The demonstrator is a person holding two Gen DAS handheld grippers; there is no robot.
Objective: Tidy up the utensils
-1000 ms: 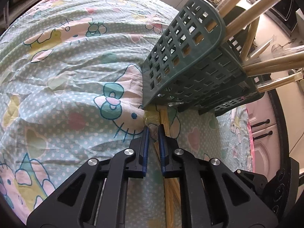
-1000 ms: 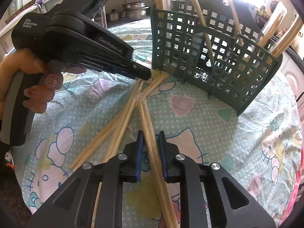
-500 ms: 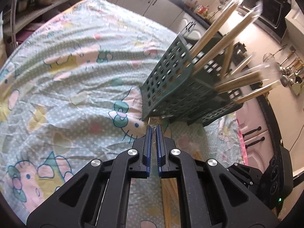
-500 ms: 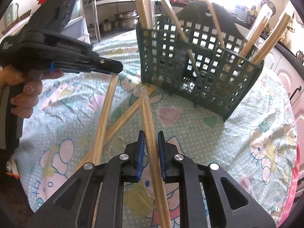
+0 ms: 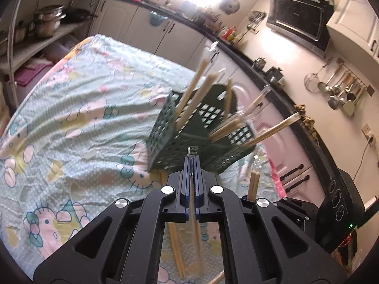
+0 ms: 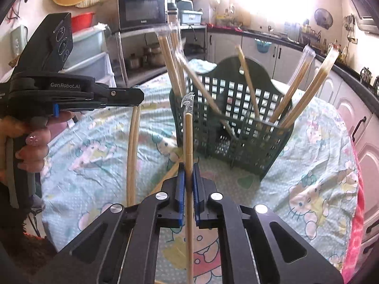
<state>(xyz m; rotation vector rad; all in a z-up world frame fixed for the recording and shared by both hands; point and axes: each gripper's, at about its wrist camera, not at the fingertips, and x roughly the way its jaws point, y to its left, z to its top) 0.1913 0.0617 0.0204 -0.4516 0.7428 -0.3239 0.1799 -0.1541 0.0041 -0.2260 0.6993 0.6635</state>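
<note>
Your right gripper [image 6: 188, 172] pinches a wrapped pair of chopsticks [image 6: 188, 137] partway along its length, jaws pressed on the wood, the pair standing nearly upright with its crinkled plastic tip in front of the near-left corner of the green basket [image 6: 260, 156]. Your left gripper [image 5: 193, 163] is clamped tight on the very end of a second wrapped pair [image 6: 133, 151]; in the right wrist view that pair hangs straight down from the fingertips, clear of the basket's left wall and above the cloth. In the left wrist view only a small sliver of wrapper shows past the closed jaws. The basket stands upright on the patterned tablecloth [image 6: 315, 161], toward the table's far side, with several wrapped pairs already leaning out of its open top, fanning left and right; the gap between those two fans lies over the middle of the rim. A few loose chopsticks [image 5: 176, 248] lie on the cloth below your grippers, just beside the basket's near foot. To the left of the basket the cloth is open; on the right, the table edge and the pink cabinets [image 5: 279, 142] come close behind it.
</note>
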